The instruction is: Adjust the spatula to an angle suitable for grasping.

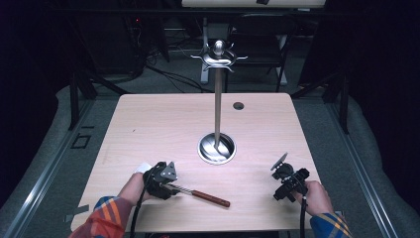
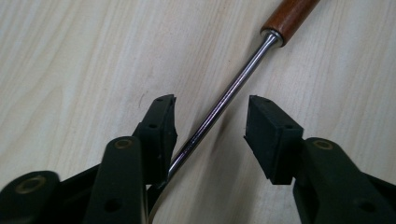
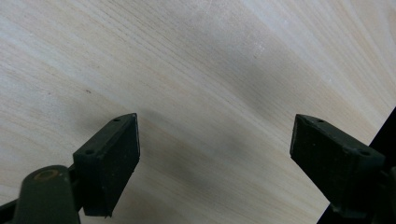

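The left gripper (image 2: 211,135) sits low over the near left part of the table (image 1: 163,124), its jaws apart with a steel shaft running between them. That shaft belongs to a utensil (image 1: 200,194) with a reddish-brown wooden handle (image 2: 290,16). In the left gripper view the shaft (image 2: 224,100) passes close along the inner face of the left-hand pad, possibly touching it, while a clear gap separates it from the other pad; the jaws are not closed on it. The handle lies beyond the jaw tips, and the utensil's working end is hidden under the gripper body. From the high view the utensil lies flat on the wood near the front edge, handle pointing toward the table's middle and slightly toward the person.

The right gripper (image 1: 289,181) is at the near right of the table, well apart from the utensil. Its jaws (image 3: 215,154) stand wide open over bare wood with nothing between them, and the table's edge shows just beside its right-hand pad.

The surface is pale wood grain. Farther in, near the centre, a round metal base (image 1: 216,148) carries a tall upright pole (image 1: 217,106) topped with curved hooks (image 1: 218,54). A small dark hole (image 1: 238,105) lies near the far edge. Between the two grippers and ahead of each, the wood is open. Beyond the table the room is dark, with grey flooring, cables and frame legs.
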`<state>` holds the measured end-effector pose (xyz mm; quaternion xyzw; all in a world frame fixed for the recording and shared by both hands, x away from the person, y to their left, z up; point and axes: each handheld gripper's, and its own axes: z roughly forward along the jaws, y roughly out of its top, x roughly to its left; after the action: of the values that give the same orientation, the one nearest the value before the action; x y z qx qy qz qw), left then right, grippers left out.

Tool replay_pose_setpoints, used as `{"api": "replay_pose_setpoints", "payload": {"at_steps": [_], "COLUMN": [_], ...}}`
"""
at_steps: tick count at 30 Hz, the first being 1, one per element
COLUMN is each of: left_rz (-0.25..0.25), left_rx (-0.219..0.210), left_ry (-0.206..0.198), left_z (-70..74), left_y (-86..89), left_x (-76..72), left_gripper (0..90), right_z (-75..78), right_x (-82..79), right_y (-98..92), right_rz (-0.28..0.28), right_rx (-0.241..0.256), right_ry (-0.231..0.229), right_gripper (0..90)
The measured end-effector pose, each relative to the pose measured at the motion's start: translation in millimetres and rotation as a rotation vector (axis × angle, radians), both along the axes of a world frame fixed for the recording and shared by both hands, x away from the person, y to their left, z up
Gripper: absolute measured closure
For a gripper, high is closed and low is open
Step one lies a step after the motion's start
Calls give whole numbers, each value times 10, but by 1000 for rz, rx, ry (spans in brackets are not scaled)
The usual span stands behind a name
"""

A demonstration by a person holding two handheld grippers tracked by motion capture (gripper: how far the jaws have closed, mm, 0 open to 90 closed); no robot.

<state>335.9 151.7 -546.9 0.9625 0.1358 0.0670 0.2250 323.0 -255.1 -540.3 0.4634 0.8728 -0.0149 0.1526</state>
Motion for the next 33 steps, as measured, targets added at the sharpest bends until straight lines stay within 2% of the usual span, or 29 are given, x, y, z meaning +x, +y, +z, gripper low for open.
{"api": "replay_pose_setpoints", "payload": {"at_steps": [2,4,7,15,18,23,26,27,28,29,31,33], "left_rz": [-12,-26,-37,-52,-46,-52,-53,-50,-50,-51,-66,-71], "left_rx": [14,24,33,29,16,21,23,24,24,30,69,76], "left_ry": [4,12,9,2,9,19,22,39,39,39,33,34], "left_z": [-23,-37,-39,-23,-14,-8,-8,-17,-17,-27,-47,-52], "left_y": [-25,-40,-46,-27,-15,-9,-16,-18,-18,-24,-47,-49], "left_x": [13,20,25,15,17,24,14,20,20,21,12,12], "left_gripper": [565,634,663,692,715,723,723,711,698,698,692,710], "right_z": [6,-2,1,-4,-4,-4,-5,-5,-5,-5,-5,-5], "right_x": [4,2,9,10,11,11,12,12,12,12,12,12], "right_y": [-3,-4,-10,-13,-13,-11,-11,-11,-11,-11,-11,-12], "right_rz": [2,-3,-6,-9,-9,-9,-10,-10,-10,-10,-9,-9], "right_rx": [-5,0,-2,0,0,0,-1,0,0,0,-1,0], "right_ry": [8,1,9,10,10,12,12,12,12,12,12,12], "right_gripper": [154,154,154,154,154,154,154,154,154,154,154,154]}}
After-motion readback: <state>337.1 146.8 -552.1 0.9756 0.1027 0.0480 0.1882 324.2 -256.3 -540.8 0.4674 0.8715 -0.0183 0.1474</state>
